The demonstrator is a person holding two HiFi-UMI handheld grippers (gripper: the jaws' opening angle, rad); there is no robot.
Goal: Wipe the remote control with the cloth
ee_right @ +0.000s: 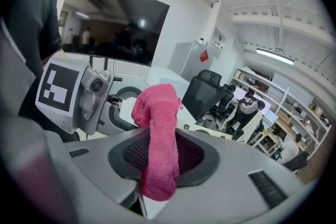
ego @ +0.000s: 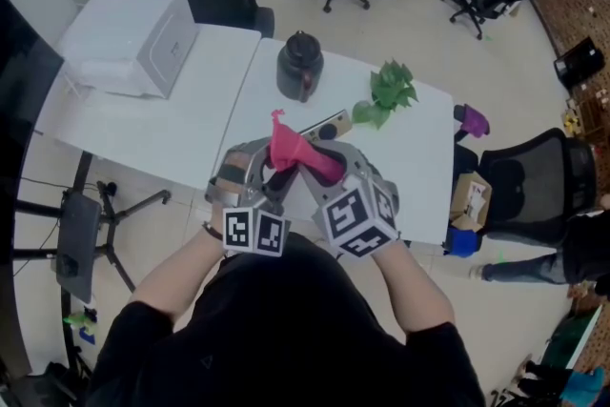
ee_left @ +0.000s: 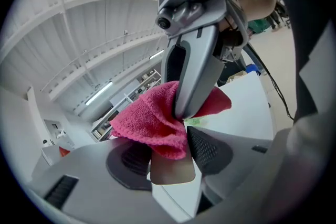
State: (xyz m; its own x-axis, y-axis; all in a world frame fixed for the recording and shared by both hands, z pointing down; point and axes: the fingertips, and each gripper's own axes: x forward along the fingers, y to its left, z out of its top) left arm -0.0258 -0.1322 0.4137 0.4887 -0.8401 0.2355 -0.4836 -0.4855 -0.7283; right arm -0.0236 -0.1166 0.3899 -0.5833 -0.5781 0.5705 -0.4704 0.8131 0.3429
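A pink cloth (ego: 291,152) is bunched between my two grippers above the white table's (ego: 181,124) front edge. My right gripper (ego: 319,169) is shut on the cloth (ee_right: 160,139), which hangs over its mesh pad. The beige remote control (ego: 329,125), dark at its far end, sticks out past the cloth. In the left gripper view its near end (ee_left: 170,168) sits between the two dark pads of my left gripper (ego: 272,178), which is shut on it. There the cloth (ee_left: 152,118) lies on top of the remote, and a right finger (ee_left: 197,71) presses down on it.
A black jug (ego: 299,64) and a green plant (ego: 389,92) stand farther back on the table. A white box (ego: 133,38) sits on the adjoining table at the left. A purple object (ego: 472,119) and a black office chair (ego: 534,181) are at the right, a stand (ego: 81,243) at the left.
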